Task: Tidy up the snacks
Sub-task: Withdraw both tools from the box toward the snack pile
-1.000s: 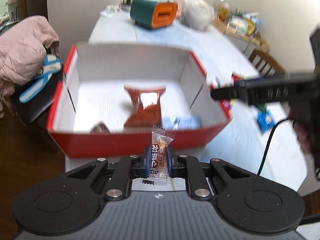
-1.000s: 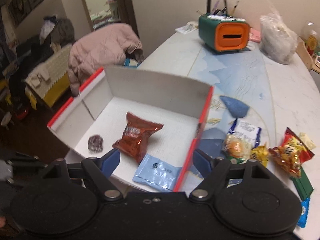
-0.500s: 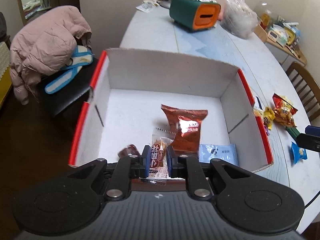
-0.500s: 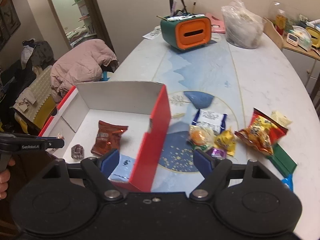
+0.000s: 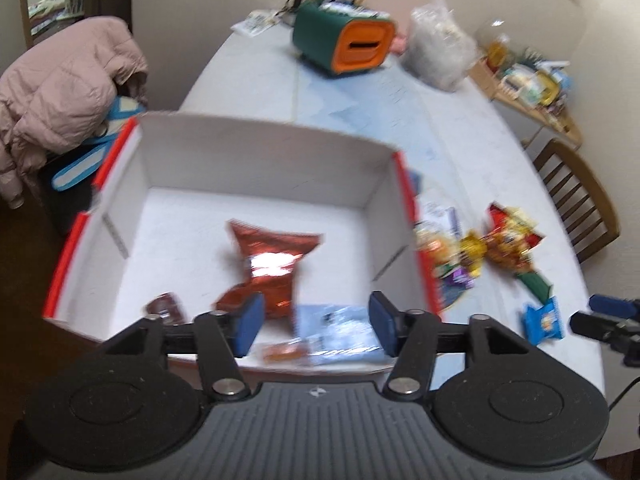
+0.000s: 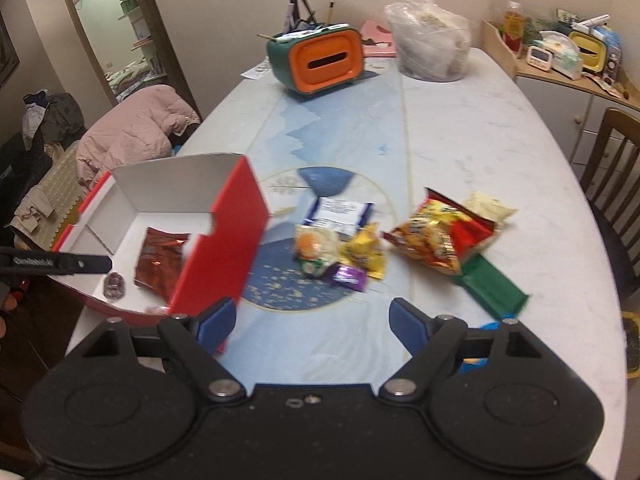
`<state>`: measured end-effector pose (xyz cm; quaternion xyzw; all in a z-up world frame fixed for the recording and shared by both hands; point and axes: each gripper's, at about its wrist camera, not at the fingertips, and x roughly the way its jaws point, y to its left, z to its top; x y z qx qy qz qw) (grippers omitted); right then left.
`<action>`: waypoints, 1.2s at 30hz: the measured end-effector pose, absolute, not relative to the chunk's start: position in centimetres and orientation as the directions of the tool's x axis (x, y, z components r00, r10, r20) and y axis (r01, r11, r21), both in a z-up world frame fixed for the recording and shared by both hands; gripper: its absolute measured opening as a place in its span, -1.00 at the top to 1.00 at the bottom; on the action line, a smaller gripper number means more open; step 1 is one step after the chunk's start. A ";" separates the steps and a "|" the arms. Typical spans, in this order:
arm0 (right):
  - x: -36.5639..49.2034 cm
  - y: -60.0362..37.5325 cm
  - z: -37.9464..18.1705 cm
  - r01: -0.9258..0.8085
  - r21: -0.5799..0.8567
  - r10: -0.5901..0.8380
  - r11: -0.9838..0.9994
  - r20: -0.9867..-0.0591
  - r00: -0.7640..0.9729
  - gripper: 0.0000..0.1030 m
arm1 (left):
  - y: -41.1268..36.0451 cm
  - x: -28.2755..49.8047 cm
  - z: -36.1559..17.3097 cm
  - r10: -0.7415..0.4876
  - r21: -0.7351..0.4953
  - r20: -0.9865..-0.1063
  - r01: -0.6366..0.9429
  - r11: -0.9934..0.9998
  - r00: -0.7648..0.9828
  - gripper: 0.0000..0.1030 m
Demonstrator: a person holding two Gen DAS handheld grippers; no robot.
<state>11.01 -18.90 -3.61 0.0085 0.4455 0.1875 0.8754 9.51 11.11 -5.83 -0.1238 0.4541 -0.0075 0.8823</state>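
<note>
Your left claw (image 5: 312, 326) is spreading above the red box (image 5: 420, 248), nothing pinched, a small wrapped snack (image 5: 286, 352) lying loose inside beneath it. Your right claw (image 6: 312, 326), also widening and empty, hangs over the surface (image 6: 460, 128) near the scattered snacks (image 6: 424, 236).

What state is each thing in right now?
Left gripper: jaws opening, nothing gripped.
Right gripper: jaws opening, empty.
Red box: open-topped.
Small wrapped snack: lying in box.
Red snack bag: in box.
Yellow-red bag: on table.
</note>
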 end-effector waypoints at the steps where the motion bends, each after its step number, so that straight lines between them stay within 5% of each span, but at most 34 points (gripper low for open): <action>1: 11.0 -19.6 -3.6 -0.321 0.179 0.333 0.930 -0.777 0.534 -0.64 | 10.2 9.6 -5.6 -0.128 -0.224 -0.795 -0.092 0.970 0.593 -0.13; 13: 12.0 -27.2 -4.7 -0.324 0.163 0.321 0.932 -0.786 0.529 -0.79 | -0.8 11.3 -6.0 -0.182 -0.216 -0.782 0.016 0.976 0.597 -0.32; 17: 12.5 -29.1 -5.5 -0.349 0.150 0.323 0.925 -0.795 0.514 -0.99 | -3.7 12.2 -7.3 -0.210 -0.249 -0.790 0.012 0.969 0.576 -0.42; 36: 16.0 -31.1 -11.9 -0.458 0.123 0.330 0.881 -0.853 0.405 -0.96 | -10.1 19.1 -15.1 -0.053 -0.125 -0.842 -0.100 0.987 0.537 -0.42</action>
